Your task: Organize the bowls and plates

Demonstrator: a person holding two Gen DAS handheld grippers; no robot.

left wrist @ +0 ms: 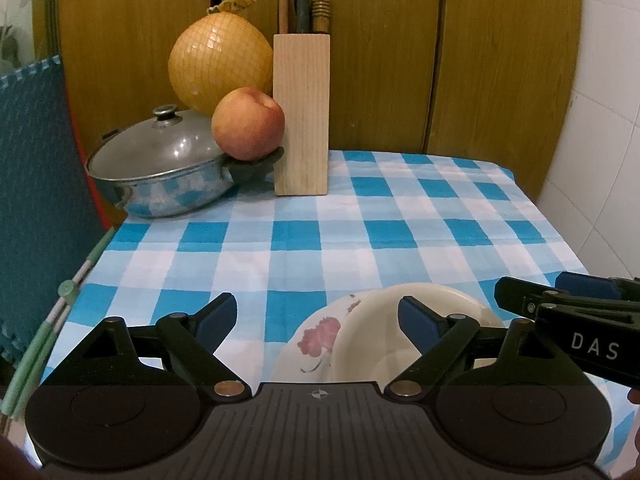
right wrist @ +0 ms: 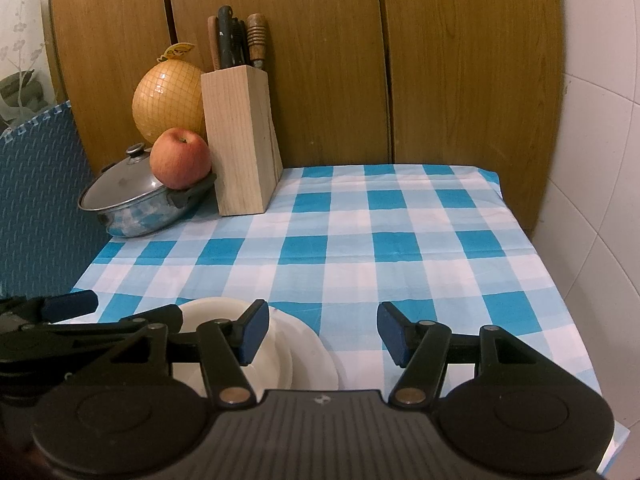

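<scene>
A cream bowl (left wrist: pixel 372 320) sits in a white plate with a pink flower pattern (left wrist: pixel 316 340) near the front of the checked tablecloth. My left gripper (left wrist: pixel 316 322) hovers open over them, its right pad (left wrist: pixel 416 326) above the bowl and its left pad over bare cloth. In the right wrist view the same bowl (right wrist: pixel 212 312) and plate (right wrist: pixel 316 356) lie at lower left. My right gripper (right wrist: pixel 324 334) stands open, its left pad (right wrist: pixel 254 332) over the bowl's rim and nothing between its fingers. Each gripper shows in the other's view, the right gripper (left wrist: pixel 552 290) and the left gripper (right wrist: pixel 116 308).
At the back left stand a lidded steel pot (left wrist: pixel 160 168), an apple (left wrist: pixel 248 124) resting on its handle, a netted pomelo (left wrist: pixel 220 60) and a wooden knife block (left wrist: pixel 302 116). A blue foam mat (left wrist: pixel 36 200) borders the left. Tiled wall (right wrist: pixel 592 160) runs beyond the table's right edge.
</scene>
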